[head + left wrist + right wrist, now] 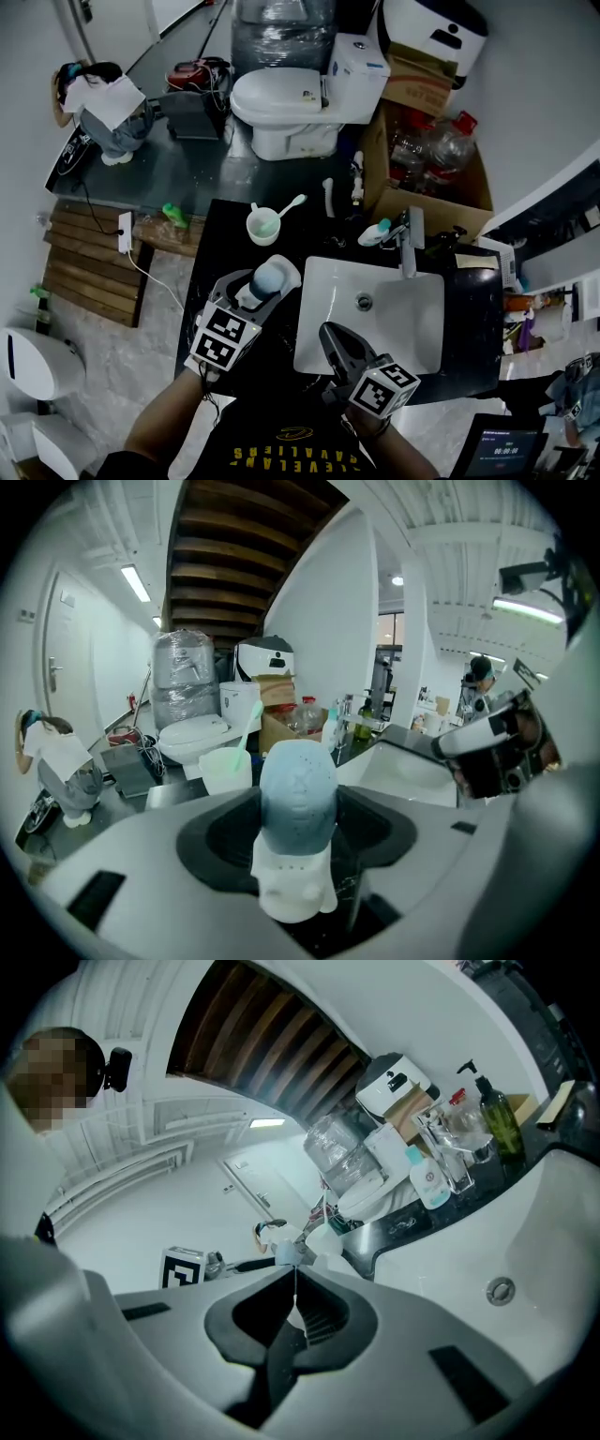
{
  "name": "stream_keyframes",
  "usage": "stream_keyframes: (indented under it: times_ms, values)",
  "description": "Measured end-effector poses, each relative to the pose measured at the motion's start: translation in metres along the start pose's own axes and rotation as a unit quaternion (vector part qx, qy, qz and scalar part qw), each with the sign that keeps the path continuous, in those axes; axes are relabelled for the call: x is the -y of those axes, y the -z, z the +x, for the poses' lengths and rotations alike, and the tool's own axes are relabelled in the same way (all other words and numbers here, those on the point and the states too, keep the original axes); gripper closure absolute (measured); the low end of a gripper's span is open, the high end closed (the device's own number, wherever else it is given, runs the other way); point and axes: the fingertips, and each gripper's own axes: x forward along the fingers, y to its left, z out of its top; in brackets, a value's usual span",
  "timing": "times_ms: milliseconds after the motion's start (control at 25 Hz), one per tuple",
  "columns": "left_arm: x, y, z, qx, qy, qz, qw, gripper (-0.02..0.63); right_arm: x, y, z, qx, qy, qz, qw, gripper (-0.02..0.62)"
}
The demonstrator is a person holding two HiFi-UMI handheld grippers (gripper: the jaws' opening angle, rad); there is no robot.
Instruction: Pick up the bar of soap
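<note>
The left gripper point(265, 284) is clamping the soap point(297, 794) between its jaws. The right gripper point(330, 336) is hovering over the sink point(412, 314), empty. Only its own view is showing its jaws touching.

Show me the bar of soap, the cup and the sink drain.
bar of soap point(298, 794), left gripper view, its blue face
cup point(252, 229), head view, its left rim
sink drain point(364, 301), head view, its centre

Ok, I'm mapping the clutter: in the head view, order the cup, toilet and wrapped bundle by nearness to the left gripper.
From the left gripper:
1. Cup, just ahead on the counter.
2. Toilet, beyond it.
3. Wrapped bundle, behind the toilet.
</note>
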Motion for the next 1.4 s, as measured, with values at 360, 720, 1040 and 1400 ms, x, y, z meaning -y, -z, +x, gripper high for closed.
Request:
stream_keyframes:
  times_ms: [360,720,1040,1400]
  values:
    - [0.022,-0.038,-0.046,0.058,0.016,-0.034,0.9976,0.339,-0.011,-0.002,-0.004,-0.001,-0.013,-0.018,1.000,0.577]
    - [0.059,-0.063,-0.088,0.108,0.042,-0.045,0.9922,0.339,-0.018,-0.012,-0.013,0.010,-0.022,-0.040,0.999,0.577]
    - [0.088,-0.078,-0.115,0.147,0.083,-0.070,0.9832,0.339,-0.034,-0.026,-0.024,0.038,-0.035,-0.073,0.996,0.577]
    - [0.106,-0.093,-0.124,0.165,0.104,-0.090,0.9766,0.339,-0.041,-0.039,-0.039,0.061,-0.029,-0.089,0.994,0.577]
